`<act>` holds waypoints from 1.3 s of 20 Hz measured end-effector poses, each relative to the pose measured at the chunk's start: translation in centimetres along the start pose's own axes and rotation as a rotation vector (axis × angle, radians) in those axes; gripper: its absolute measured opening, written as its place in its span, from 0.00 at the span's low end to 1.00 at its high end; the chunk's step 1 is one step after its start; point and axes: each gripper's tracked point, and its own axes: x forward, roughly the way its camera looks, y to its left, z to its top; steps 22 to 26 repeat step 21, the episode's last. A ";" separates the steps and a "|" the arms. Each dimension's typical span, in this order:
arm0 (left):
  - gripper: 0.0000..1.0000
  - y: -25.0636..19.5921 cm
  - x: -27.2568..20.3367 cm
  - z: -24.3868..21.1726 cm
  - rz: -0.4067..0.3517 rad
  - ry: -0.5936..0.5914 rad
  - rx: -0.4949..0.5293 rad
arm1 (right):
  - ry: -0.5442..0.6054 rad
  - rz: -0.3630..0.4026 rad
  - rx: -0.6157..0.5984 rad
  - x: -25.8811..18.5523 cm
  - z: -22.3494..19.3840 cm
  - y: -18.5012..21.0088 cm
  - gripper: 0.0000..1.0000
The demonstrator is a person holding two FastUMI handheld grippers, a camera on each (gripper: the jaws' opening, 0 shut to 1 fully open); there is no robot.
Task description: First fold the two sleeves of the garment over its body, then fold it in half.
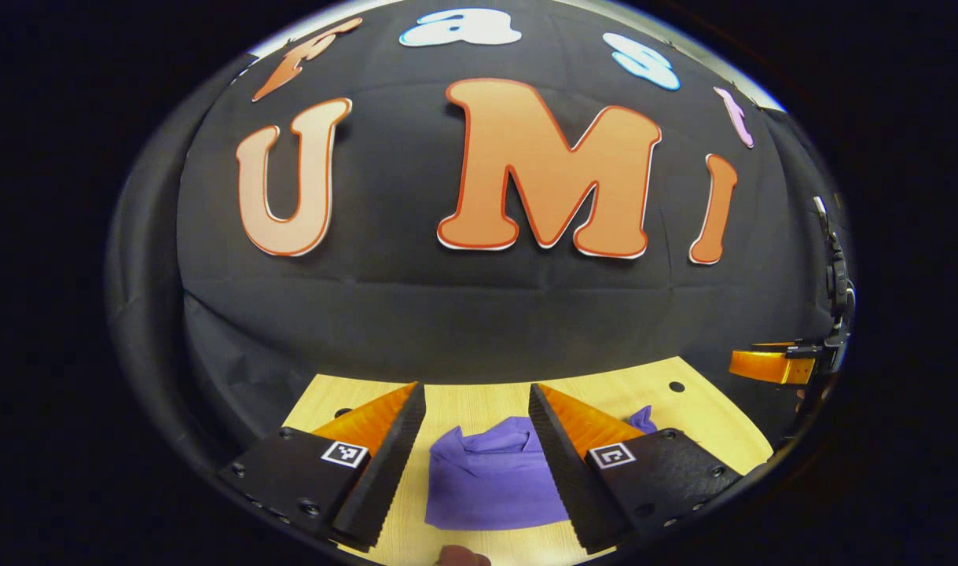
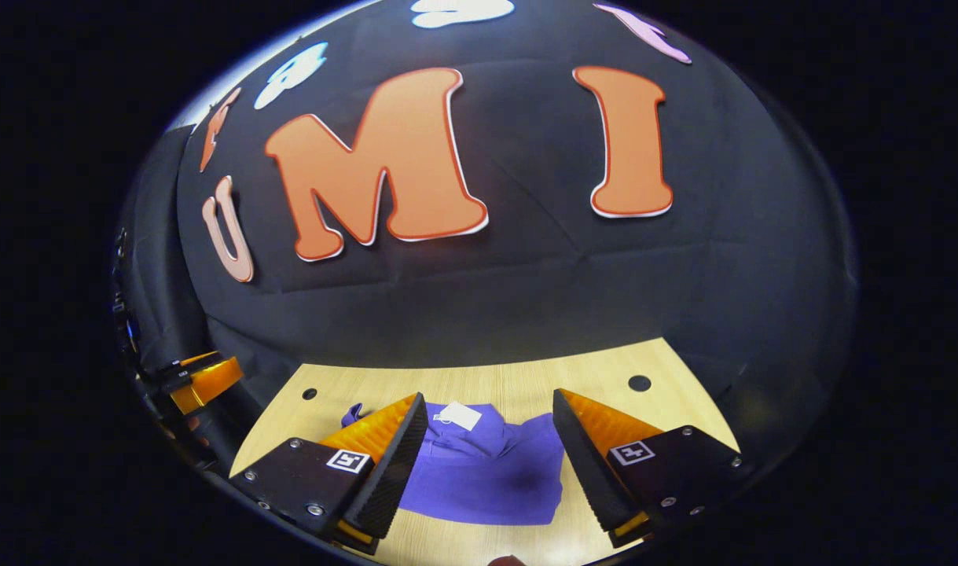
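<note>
Purple fabric lies beneath both spread, empty tools: the left tool (image 1: 477, 428) and right tool (image 2: 486, 436) hang above the garment (image 2: 486, 472), which sits bunched on the wooden desk (image 2: 479, 381) toward its near edge, a white tag (image 2: 459, 415) at its far side. Soft, light and limp, it will probably sag and crease. Pinching a sleeve's outer edge looks best.

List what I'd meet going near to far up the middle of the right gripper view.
Bare wooden table → purple garment → white tag at its far edge → more table → black cloth wall. The open right gripper frames the garment.
</note>
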 end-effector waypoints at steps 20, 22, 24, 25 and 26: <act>0.87 -3.1 -14.0 4.7 -0.016 -0.367 0.035 | -0.397 -0.059 -0.278 -13.0 5.2 4.1 0.94; 0.85 -3.4 -14.6 4.7 -0.014 -0.379 0.036 | -0.399 -0.053 -0.279 -13.1 5.3 4.6 0.94; 0.85 -3.4 -14.6 4.7 -0.014 -0.379 0.036 | -0.399 -0.053 -0.279 -13.1 5.3 4.6 0.94; 0.85 -3.4 -14.6 4.7 -0.014 -0.379 0.036 | -0.399 -0.053 -0.279 -13.1 5.3 4.6 0.94; 0.85 -3.4 -14.6 4.7 -0.014 -0.379 0.036 | -0.399 -0.053 -0.279 -13.1 5.3 4.6 0.94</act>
